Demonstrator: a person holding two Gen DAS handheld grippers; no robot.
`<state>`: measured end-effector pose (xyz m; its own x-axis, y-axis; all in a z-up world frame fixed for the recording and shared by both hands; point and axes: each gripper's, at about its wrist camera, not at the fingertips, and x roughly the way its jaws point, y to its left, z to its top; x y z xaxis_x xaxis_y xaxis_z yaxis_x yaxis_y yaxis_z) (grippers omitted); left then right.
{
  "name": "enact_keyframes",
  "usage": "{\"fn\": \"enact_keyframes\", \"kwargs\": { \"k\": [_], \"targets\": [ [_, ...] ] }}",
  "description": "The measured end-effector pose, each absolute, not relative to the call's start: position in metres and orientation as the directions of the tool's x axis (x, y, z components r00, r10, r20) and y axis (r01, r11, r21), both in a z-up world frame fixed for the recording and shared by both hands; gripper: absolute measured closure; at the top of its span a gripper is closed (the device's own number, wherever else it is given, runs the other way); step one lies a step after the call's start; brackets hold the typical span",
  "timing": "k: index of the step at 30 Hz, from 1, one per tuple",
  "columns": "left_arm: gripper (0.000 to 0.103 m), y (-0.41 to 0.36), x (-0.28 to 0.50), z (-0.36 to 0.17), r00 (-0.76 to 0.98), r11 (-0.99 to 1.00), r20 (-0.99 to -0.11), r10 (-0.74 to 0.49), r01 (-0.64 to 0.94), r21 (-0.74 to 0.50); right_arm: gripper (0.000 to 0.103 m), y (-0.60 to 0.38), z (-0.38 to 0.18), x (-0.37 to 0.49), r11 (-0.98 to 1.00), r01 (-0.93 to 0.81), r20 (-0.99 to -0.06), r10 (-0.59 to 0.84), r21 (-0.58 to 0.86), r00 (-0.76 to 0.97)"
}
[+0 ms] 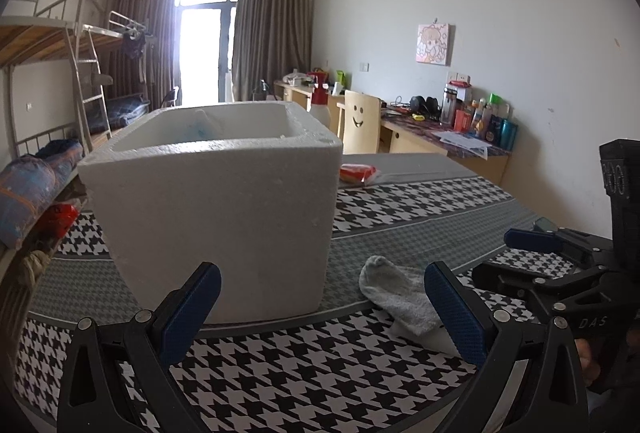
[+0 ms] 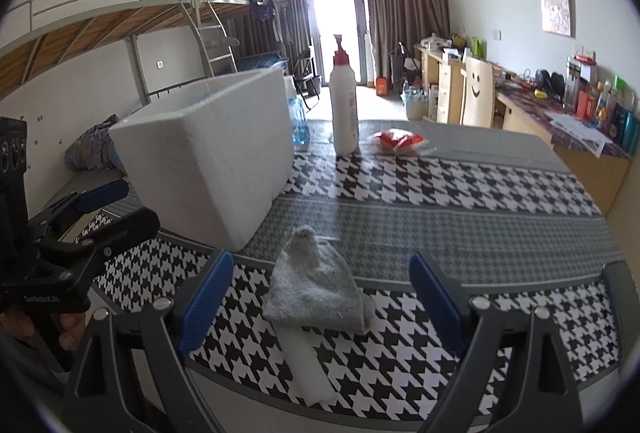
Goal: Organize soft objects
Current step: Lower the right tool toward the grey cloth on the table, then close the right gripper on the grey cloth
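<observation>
Houndstooth table (image 2: 440,185), foam box (image 2: 208,153), grey sock (image 2: 316,285), both grippers' jaws spread, empty

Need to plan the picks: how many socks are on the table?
1. A grey sock lies right of the foam box, ahead of the right gripper. More may be hidden inside or behind the box.

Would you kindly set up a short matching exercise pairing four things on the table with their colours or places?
Things:
1. foam box
2. sock
3. bottle
4. packet

Descriptions:
A. grey, nearest the right gripper
B. red and white, beside the bottle
C. white, open-topped
D. upright, pink cap

Pairs: 1-C, 2-A, 3-D, 4-B
</observation>
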<state>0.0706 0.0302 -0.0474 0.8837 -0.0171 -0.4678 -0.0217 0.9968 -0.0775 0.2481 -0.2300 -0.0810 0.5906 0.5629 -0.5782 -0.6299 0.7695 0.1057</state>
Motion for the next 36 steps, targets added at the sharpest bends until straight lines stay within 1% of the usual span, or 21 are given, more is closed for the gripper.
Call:
{"fn": "enact_keyframes", "kwargs": {
  "k": [7,19,24,27,29,31,34,36],
  "targets": [
    [0.001,0.03,0.08,-0.058,0.86,0.996,-0.508,-0.04,-0.008,-0.093,0.011,-0.227,-0.097,0.256,0.774,-0.621,-0.616,0.55,0.121,0.564],
    [0.001,0.032,0.087,-0.069,0.837,0.994,-0.546,-0.049,-0.011,-0.108,0.011,-0.223,-0.114,0.266,0.79,-0.597,-0.668,0.519,0.137,0.534],
    [0.001,0.029,0.089,-0.071,0.829,0.995,-0.556,-0.06,0.003,-0.102,0.011,-0.218,-0.125,0.269,0.797,-0.588,-0.703,0.497,0.137,0.51],
    [0.001,0.028,0.089,-0.073,0.824,0.994,-0.562,-0.066,0.008,-0.105,0.019,-0.215,-0.13,0.271,0.796,-0.588,-0.72,0.493,0.145,0.49],
    [0.001,0.028,0.089,-0.073,0.823,0.994,-0.565,-0.067,0.009,-0.106,0.026,-0.215,-0.134,0.275,0.802,-0.578,-0.735,0.483,0.153,0.475],
    [0.001,0.028,0.09,-0.075,0.82,0.994,-0.568,-0.069,0.01,-0.107,0.031,-0.214,-0.139,0.276,0.8,-0.575,-0.749,0.484,0.169,0.452],
    [0.001,0.028,0.09,-0.077,0.816,0.994,-0.573,-0.073,0.013,-0.108,0.032,-0.215,-0.142,0.278,0.801,-0.572,-0.754,0.482,0.174,0.446],
    [0.001,0.026,0.092,-0.078,0.814,0.994,-0.576,-0.076,0.016,-0.109,0.037,-0.215,-0.142,0.277,0.799,-0.577,-0.756,0.482,0.172,0.442]
  ]
}}
